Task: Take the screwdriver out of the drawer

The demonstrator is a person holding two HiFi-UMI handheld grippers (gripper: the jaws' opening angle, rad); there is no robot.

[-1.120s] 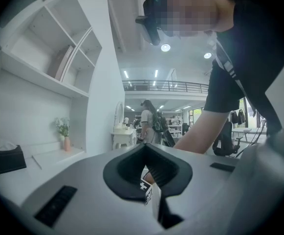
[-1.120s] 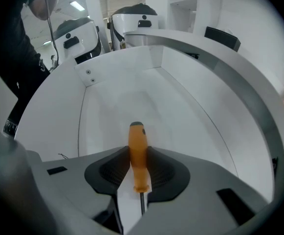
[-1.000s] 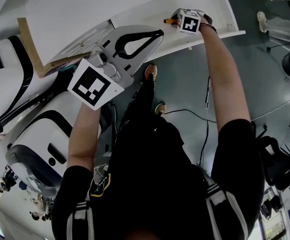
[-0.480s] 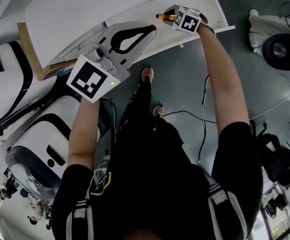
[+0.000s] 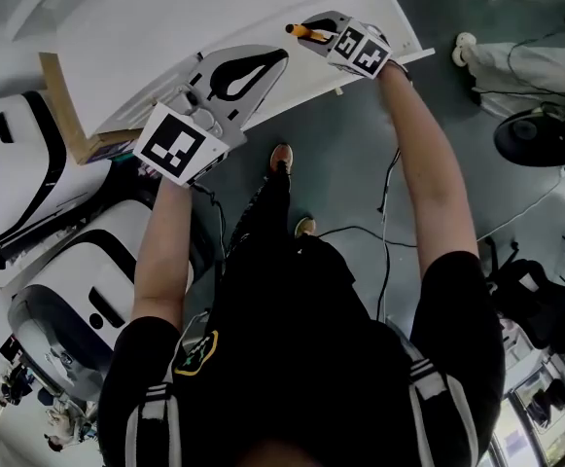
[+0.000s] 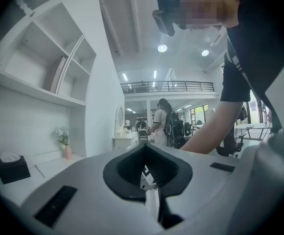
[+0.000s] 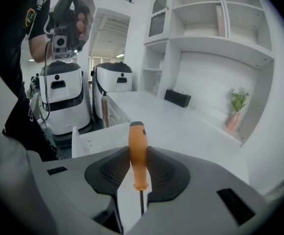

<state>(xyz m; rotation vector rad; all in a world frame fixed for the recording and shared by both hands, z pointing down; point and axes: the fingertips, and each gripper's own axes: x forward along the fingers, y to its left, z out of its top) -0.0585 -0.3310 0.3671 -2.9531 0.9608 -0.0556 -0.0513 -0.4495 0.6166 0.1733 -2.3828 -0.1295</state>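
The screwdriver has an orange handle and a thin dark shaft. My right gripper is shut on the handle, which points away from the camera. In the head view the right gripper is at the top, with the handle of the screwdriver sticking out to the left above the white open drawer. The same drawer lies below and left of the jaws. My left gripper hangs to the left, pointing level with its jaws together. Nothing is between the pads of the left gripper.
A white counter carries a black tissue box and a small plant under wall shelves. Two white robots stand beside it. Cables cross the dark floor. A person stands far off.
My right gripper has risen with the screwdriver, moving up and left in the head view, away from the drawer. The left gripper has lifted slightly.
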